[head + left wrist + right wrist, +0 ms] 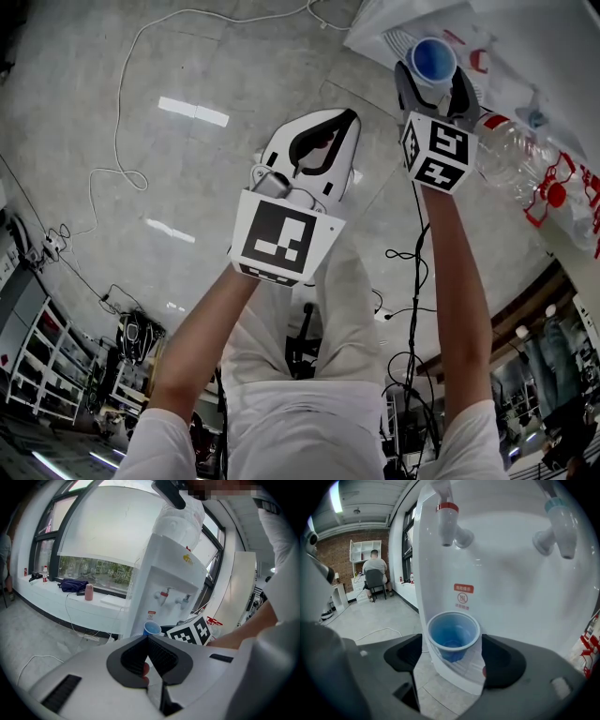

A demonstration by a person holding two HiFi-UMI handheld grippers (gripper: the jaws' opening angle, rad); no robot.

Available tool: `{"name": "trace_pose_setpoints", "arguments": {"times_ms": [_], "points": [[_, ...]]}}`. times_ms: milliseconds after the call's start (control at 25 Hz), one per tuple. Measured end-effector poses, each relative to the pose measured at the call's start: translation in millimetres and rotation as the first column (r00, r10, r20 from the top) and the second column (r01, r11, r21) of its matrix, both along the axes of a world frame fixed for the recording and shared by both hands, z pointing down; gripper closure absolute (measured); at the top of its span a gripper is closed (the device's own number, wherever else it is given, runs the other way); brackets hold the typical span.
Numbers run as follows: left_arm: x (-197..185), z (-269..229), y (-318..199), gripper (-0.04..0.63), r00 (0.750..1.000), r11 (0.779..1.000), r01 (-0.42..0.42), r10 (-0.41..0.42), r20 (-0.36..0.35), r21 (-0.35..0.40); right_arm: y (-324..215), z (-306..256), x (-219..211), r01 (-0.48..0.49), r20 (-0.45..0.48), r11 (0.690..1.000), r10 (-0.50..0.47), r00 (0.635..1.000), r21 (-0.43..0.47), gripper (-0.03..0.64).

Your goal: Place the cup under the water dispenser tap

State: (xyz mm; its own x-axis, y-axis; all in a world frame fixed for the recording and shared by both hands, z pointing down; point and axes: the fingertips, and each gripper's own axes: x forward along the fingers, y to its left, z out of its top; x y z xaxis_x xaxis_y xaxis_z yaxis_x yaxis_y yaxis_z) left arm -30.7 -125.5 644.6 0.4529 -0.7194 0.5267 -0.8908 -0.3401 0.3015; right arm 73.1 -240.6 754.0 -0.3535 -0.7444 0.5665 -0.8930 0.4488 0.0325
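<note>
The blue cup (453,634) stands upright on the ribbed drip tray (461,670) of the white water dispenser (506,588), roughly below the red tap (446,520). The blue tap (562,527) is off to the right. My right gripper (452,656) is open, one jaw on each side of the cup, with gaps between pads and cup. In the head view the cup (433,59) shows just beyond the right gripper (433,80). My left gripper (323,145) hangs back to the left, shut with nothing in it, its tips (147,637) touching. From there the cup (152,629) is small and far.
A clear plastic bottle (511,155) lies by a red-printed bag to the right of the dispenser. White and black cables (122,141) trail over the grey floor. A window ledge with a pink bottle (88,592) runs to the left. A person (375,571) sits at a far desk.
</note>
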Motion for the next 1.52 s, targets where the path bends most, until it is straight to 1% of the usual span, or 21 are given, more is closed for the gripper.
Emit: {"name": "trace_pose_setpoints", "arguments": {"times_ms": [200, 560, 680, 760, 800, 960, 1160, 1200, 1320, 1520], "points": [[1.6, -5.8, -1.0, 0.588, 1.000, 1.000, -0.004, 0.004, 0.000, 0.002, 3.8, -6.0, 3.2, -0.008, -0.005, 1.000, 0.008, 1.000, -0.001, 0.220], [1.4, -30.1, 7.5, 0.588, 1.000, 1.000, -0.002, 0.002, 0.007, -0.003, 26.9, -35.6, 10.7, -0.013, 0.000, 1.000, 0.013, 1.000, -0.005, 0.225], [0.7, -41.1, 16.0, 0.588, 1.000, 1.000, -0.009, 0.009, 0.013, -0.007, 37.6, -49.3, 16.1, -0.028, 0.007, 1.000, 0.028, 1.000, -0.008, 0.276], [-0.6, -49.7, 17.9, 0.588, 1.000, 1.000, -0.010, 0.010, 0.017, -0.004, 43.2, -57.0, 17.4, -0.024, 0.007, 1.000, 0.024, 1.000, -0.012, 0.333], [-0.9, -54.1, 18.1, 0.588, 1.000, 1.000, -0.011, 0.011, 0.018, -0.003, 45.7, -60.6, 17.6, -0.020, 0.007, 1.000, 0.020, 1.000, -0.014, 0.345], [3.6, -71.0, 19.2, 0.588, 0.999, 1.000, -0.027, 0.027, 0.026, 0.009, 59.0, -74.7, 20.4, -0.009, 0.013, 1.000, 0.010, 1.000, -0.025, 0.464], [11.1, -98.5, 20.6, 0.588, 0.998, 0.998, -0.050, 0.049, 0.037, 0.033, 75.0, -96.6, 22.0, 0.006, 0.024, 0.999, -0.005, 1.000, -0.049, 0.593], [12.6, -104.4, 22.1, 0.588, 0.998, 0.998, -0.053, 0.052, 0.038, 0.036, 79.4, -101.5, 22.3, 0.011, 0.028, 0.998, -0.009, 1.000, -0.057, 0.606], [15.5, -119.2, 22.1, 0.588, 0.998, 0.997, -0.059, 0.057, 0.040, 0.049, 84.9, -119.4, 23.2, 0.018, 0.048, 0.998, -0.015, 0.999, -0.062, 0.606], [18.6, -139.4, 23.6, 0.589, 0.998, 0.997, -0.056, 0.054, 0.038, 0.052, 92.1, -154.8, 29.4, 0.012, 0.091, 0.998, -0.007, 0.996, -0.057, 0.606]]}}
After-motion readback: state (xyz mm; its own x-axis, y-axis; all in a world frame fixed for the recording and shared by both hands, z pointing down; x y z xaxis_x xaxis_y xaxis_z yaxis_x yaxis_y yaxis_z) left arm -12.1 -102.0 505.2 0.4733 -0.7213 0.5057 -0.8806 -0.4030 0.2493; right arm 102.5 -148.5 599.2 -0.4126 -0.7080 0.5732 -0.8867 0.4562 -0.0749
